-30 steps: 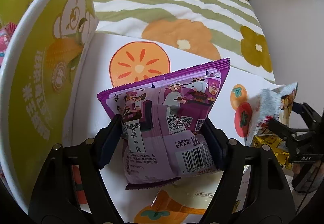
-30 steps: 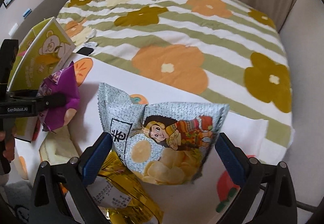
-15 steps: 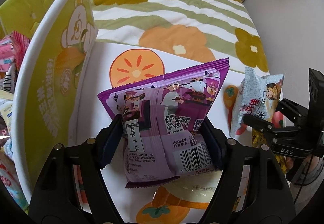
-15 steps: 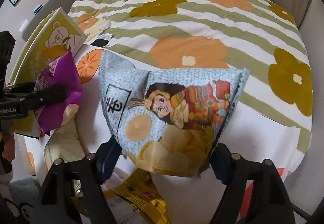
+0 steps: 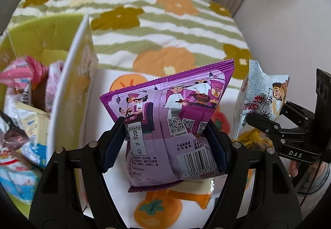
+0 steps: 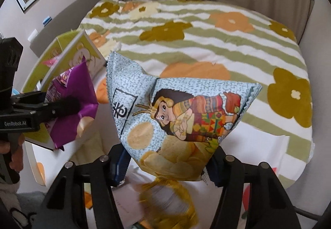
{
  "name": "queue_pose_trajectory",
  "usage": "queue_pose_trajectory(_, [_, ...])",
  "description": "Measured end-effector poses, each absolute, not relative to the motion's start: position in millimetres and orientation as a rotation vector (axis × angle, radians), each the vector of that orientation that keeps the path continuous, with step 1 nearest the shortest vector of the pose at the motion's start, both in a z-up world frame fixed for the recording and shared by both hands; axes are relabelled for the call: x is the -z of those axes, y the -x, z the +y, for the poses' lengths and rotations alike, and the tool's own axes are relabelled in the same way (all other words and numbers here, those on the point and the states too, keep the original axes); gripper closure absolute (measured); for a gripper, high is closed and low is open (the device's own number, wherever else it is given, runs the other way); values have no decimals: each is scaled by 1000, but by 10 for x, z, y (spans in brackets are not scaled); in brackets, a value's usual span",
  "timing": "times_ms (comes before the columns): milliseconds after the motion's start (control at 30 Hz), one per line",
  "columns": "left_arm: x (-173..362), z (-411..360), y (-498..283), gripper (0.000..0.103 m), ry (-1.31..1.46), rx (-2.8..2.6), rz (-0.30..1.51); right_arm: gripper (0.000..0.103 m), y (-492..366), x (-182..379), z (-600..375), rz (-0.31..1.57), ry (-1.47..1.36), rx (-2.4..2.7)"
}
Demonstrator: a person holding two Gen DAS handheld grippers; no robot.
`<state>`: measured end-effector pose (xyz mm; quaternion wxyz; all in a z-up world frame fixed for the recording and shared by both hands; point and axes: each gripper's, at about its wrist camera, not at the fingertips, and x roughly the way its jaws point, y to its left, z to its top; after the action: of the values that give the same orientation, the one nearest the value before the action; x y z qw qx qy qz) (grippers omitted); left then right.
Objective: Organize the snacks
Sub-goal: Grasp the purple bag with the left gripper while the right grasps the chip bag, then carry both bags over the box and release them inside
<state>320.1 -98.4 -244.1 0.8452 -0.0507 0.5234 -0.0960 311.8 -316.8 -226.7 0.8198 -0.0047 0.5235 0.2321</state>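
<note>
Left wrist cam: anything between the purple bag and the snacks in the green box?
Only the box's own white side wall. It stands between the purple snack bag in the left gripper and the packets inside. Left wrist view shows it.

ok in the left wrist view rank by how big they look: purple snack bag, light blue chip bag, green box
1. green box, though partly cut off by the frame
2. purple snack bag, enlarged by nearness to the camera
3. light blue chip bag, partly hidden
</note>
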Motion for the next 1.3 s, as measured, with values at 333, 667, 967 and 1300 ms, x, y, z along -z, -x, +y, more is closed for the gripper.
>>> queue_pose_trajectory(333, [1605,-667,-2786,31,130,176,948,45,-2832,1607,-3018,1001,-60,-490])
queue_pose_trajectory(667, [1074,362,-2551,31,140,72,848,45,-2663,1113,-2347,911,-62,-552])
queue_pose_trajectory(967, [1189,1424,-2864,31,73,66,913,45,-2799,940,-1308,869,-86,-554])
queue_pose_trajectory(1300, [1688,1811,-3215,0,-28,213,1002,45,-3057,1032,-480,912,-121,-470])
